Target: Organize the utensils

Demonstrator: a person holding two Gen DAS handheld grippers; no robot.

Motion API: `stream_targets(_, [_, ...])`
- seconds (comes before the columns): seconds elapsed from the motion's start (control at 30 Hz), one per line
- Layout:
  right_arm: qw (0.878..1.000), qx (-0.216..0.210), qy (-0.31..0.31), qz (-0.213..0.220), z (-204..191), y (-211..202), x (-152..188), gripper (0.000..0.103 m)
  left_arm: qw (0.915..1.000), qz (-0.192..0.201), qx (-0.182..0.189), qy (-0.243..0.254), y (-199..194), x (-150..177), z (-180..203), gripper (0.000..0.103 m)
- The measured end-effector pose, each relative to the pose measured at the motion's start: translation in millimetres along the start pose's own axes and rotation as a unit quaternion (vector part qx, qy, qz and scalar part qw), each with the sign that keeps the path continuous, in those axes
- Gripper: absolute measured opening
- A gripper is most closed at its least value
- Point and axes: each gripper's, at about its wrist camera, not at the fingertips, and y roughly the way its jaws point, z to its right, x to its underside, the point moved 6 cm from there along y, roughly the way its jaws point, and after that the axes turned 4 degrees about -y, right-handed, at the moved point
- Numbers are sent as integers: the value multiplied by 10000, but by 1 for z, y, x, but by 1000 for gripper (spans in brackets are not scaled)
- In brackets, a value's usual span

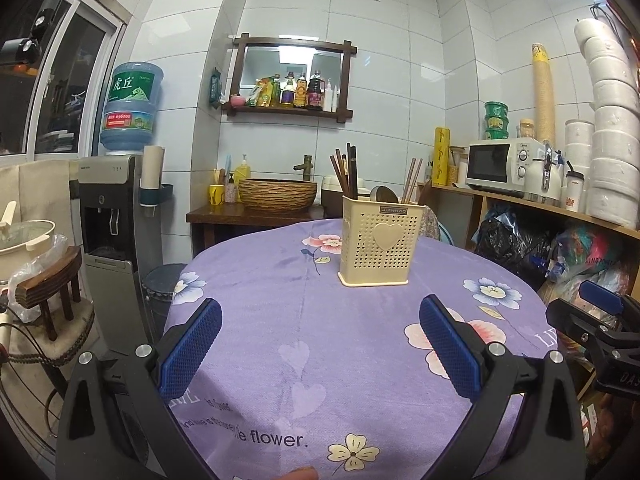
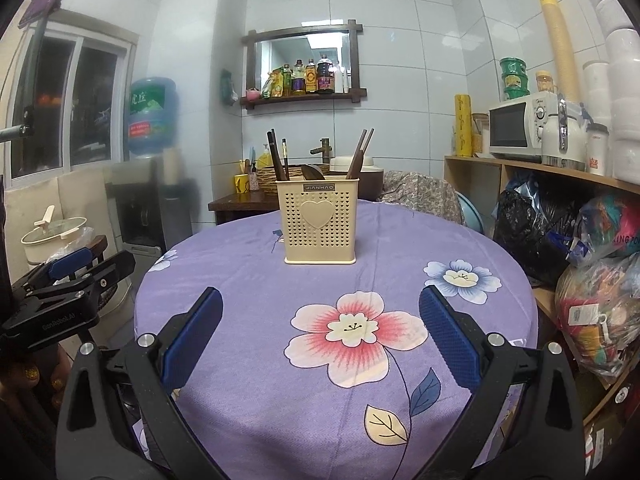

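Note:
A cream perforated utensil holder (image 1: 380, 240) with a heart on its front stands upright on the far part of the purple flowered tablecloth (image 1: 280, 340); it also shows in the right wrist view (image 2: 320, 222). Dark chopsticks (image 1: 346, 174) and a dark spoon (image 1: 383, 194) stick out of it, and they show in the right wrist view too, chopsticks (image 2: 277, 156). My left gripper (image 1: 320, 344) is open and empty, above the near part of the table. My right gripper (image 2: 320, 340) is open and empty, also short of the holder.
A water dispenser (image 1: 116, 216) stands at the left. A wooden shelf with a microwave (image 1: 500, 166), jugs and stacked rolls lines the right, with filled bags (image 2: 600, 280) below. A woven basin (image 1: 278, 194) sits on a dark stand behind the table.

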Motion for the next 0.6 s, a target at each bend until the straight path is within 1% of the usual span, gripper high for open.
stream_targets(0.6, [10000, 38, -18, 1, 0, 1, 1, 97, 10000, -3, -42, 3, -1, -2, -2, 98])
